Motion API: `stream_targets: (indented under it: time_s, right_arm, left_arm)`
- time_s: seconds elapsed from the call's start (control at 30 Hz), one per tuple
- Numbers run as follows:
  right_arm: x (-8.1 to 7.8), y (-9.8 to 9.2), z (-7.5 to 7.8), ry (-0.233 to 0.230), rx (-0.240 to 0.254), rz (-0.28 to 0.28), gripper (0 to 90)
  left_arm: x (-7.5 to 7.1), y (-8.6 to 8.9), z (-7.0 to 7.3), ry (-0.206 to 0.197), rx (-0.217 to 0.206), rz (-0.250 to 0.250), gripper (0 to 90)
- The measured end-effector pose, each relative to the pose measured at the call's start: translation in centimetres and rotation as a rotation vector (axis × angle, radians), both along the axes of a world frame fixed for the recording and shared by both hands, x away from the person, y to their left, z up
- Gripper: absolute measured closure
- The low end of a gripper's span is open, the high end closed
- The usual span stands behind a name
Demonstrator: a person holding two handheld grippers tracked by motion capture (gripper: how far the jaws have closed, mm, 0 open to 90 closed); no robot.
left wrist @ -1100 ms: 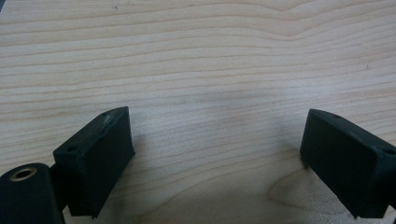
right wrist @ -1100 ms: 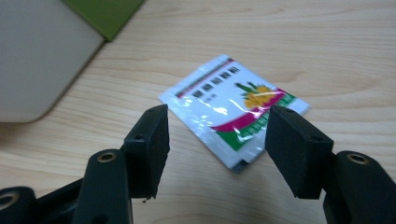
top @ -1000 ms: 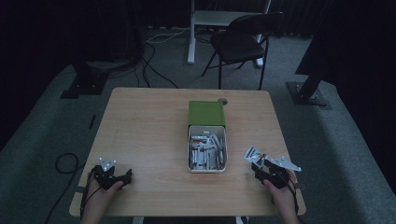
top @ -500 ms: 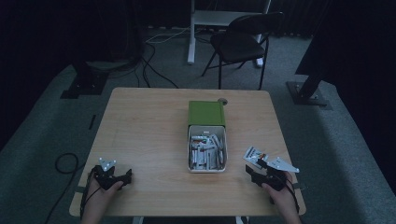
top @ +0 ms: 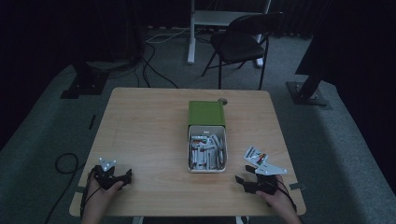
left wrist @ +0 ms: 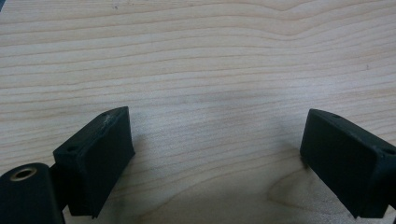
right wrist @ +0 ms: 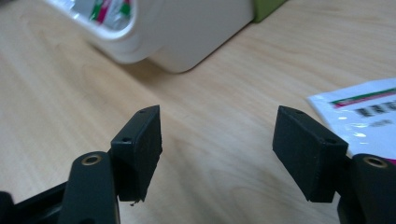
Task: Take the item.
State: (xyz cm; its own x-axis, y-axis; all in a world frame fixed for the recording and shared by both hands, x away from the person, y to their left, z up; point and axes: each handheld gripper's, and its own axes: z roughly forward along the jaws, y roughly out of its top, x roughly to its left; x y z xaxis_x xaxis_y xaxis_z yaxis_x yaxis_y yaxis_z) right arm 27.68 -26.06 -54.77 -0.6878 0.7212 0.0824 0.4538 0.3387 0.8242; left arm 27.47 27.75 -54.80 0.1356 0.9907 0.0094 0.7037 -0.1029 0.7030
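Observation:
A white bin (top: 207,170) full of small sachets stands at the table's middle, with a green lid (top: 206,113) lying just behind it. One flat white packet (top: 256,155) with red and green print lies on the wood to the bin's right. My right gripper (top: 243,175) rests just in front of that packet, open, with only bare wood between its jaws. In the right gripper view (right wrist: 217,144) the packet (right wrist: 369,116) lies beside the right jaw and the bin (right wrist: 187,28) is ahead on the left. My left gripper (top: 128,175) sits at the front left, open over bare table (left wrist: 215,154).
A small round object (top: 222,100) sits behind the green lid. A folding chair (top: 243,44) and a white stand are beyond the table's far edge, with cables on the carpet. Wide bare wood lies between the left gripper and the bin.
My right hand has shifted slightly left, toward the bin's front corner. The packet, the bin and my left gripper have stayed put.

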Motion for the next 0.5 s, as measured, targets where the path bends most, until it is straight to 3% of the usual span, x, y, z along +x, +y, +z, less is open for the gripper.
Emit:
stream_targets:
  time_s: [0.17, 0.27, 0.37, 0.5]
  right_arm:
    - [0.0, 0.5, -0.1, 0.005, -0.042, 0.053, 29.8]
    - [0.1, 0.8, -0.2, 0.042, -0.071, 0.08, 27.9]
    - [0.1, 1.2, -0.3, 0.065, -0.112, 0.12, 26.0]
    - [0.1, 1.3, -0.3, 0.069, -0.116, 0.131, 23.4]
  left_arm:
    - [0.0, 0.0, 0.0, 0.002, 0.002, -0.015, 10.1]
    - [0.0, -0.1, 0.0, 0.001, 0.0, -0.036, 10.2]
    - [0.0, -0.1, 0.0, 0.002, 0.003, -0.074, 10.7]
    - [-0.2, -0.3, 0.1, -0.007, 0.008, -0.157, 15.0]
